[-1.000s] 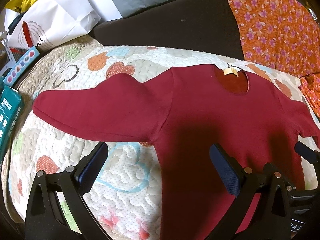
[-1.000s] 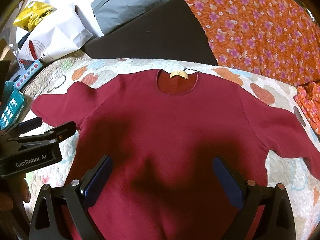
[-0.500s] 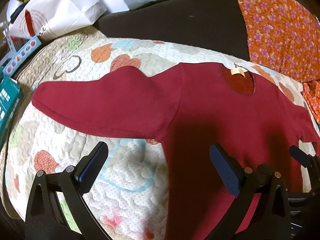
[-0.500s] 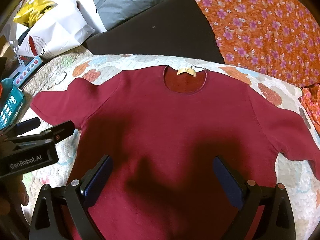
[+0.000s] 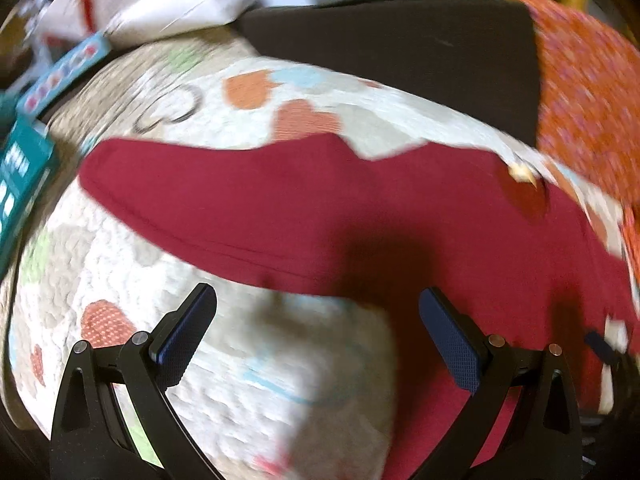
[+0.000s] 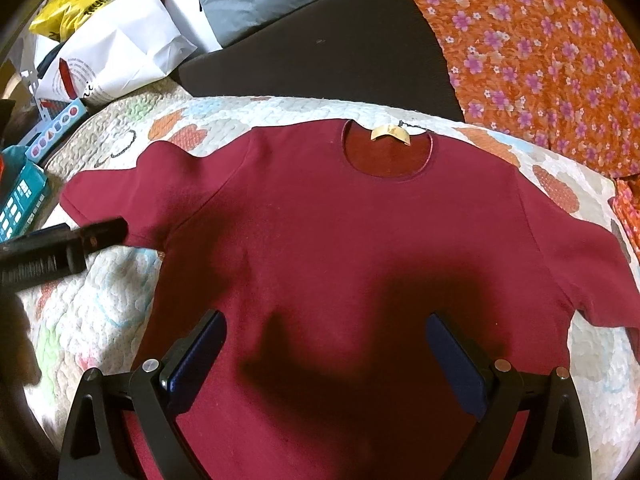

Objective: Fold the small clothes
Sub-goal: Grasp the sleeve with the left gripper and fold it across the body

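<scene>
Dark red shirt [image 6: 340, 248] spread flat, neck away, on patterned quilt [image 6: 100, 300]; left gripper [image 5: 316, 336] wide apart, empty, near left sleeve [image 5: 208, 196]; right gripper [image 6: 324, 356] wide apart, empty, above shirt body.

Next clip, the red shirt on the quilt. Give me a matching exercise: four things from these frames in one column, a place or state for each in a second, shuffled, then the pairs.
Things:
1. maroon shirt
2. neck label
3. left gripper
4. orange floral cloth

Places or states:
A. draped behind the quilt, on the right
B. open, over the shirt's sleeve edge
C. spread flat, sleeves out
D. inside the collar

Pairs: 1-C, 2-D, 3-B, 4-A
</scene>
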The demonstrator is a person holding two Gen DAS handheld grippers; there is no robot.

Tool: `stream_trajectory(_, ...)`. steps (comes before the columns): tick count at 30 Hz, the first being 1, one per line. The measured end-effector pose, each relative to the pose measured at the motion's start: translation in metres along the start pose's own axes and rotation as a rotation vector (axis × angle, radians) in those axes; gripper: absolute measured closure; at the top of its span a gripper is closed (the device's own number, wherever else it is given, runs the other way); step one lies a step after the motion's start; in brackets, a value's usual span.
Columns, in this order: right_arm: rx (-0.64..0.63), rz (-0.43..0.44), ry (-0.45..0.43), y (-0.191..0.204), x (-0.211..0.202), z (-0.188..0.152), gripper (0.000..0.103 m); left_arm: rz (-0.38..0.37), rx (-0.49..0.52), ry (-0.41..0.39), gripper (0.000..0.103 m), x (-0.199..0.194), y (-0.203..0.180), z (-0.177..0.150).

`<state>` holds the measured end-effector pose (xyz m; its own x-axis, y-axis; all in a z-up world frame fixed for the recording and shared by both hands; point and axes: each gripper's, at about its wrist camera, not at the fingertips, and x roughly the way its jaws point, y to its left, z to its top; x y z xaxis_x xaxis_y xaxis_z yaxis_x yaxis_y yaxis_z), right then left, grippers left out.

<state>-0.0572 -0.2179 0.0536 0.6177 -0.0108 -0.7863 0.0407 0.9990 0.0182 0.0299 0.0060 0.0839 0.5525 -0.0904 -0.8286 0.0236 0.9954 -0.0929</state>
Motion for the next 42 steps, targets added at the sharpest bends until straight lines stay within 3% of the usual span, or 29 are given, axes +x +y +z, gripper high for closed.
stream_trajectory(4,0.01,0.008,0.001,-0.003,0.003,0.004,0.004,0.008,-0.225,0.037,0.001,0.021,0.064,0.022)
stream_trajectory(6,0.017,0.014,0.01,-0.003,0.007,0.005,0.004,0.05,-0.305,0.035,0.001,0.031,0.093,0.032)
stream_trajectory(15,0.008,0.04,0.06,-0.001,0.028,0.002,0.004,0.225,-0.548,-0.02,0.008,0.061,0.201,0.061)
stream_trajectory(18,-0.003,0.048,0.07,-0.001,0.033,0.003,0.004,0.262,-0.582,-0.036,0.02,0.073,0.224,0.069)
stream_trajectory(21,-0.006,0.048,0.079,-0.002,0.038,0.002,0.004,0.299,-0.539,-0.058,0.026,0.082,0.225,0.079)
stream_trajectory(24,-0.006,0.048,0.08,-0.003,0.041,0.002,0.004,0.287,-0.46,-0.074,0.058,0.089,0.212,0.088)
stream_trajectory(25,-0.008,0.047,0.08,-0.002,0.041,0.002,0.004,0.26,-0.44,-0.078,0.078,0.089,0.208,0.088)
stream_trajectory(26,-0.01,0.047,0.081,-0.002,0.041,0.002,0.004,0.225,-0.436,-0.078,0.09,0.09,0.206,0.091)
stream_trajectory(27,-0.01,0.048,0.08,-0.002,0.04,0.002,0.004,0.163,-0.453,-0.07,0.095,0.088,0.205,0.091)
stream_trajectory(29,-0.005,0.055,0.078,-0.003,0.039,0.001,0.004,0.059,-0.501,-0.077,0.095,0.076,0.201,0.093)
stream_trajectory(32,0.019,0.064,0.072,-0.009,0.035,0.001,0.004,-0.086,-0.472,-0.128,0.095,0.04,0.173,0.103)
stream_trajectory(38,0.093,0.059,0.047,-0.034,0.02,0.002,0.004,-0.366,-0.292,-0.181,0.095,-0.027,0.074,0.115)
stream_trajectory(42,0.128,0.029,0.014,-0.056,0.004,0.003,0.004,-0.511,-0.119,-0.132,0.095,-0.044,-0.021,0.1)
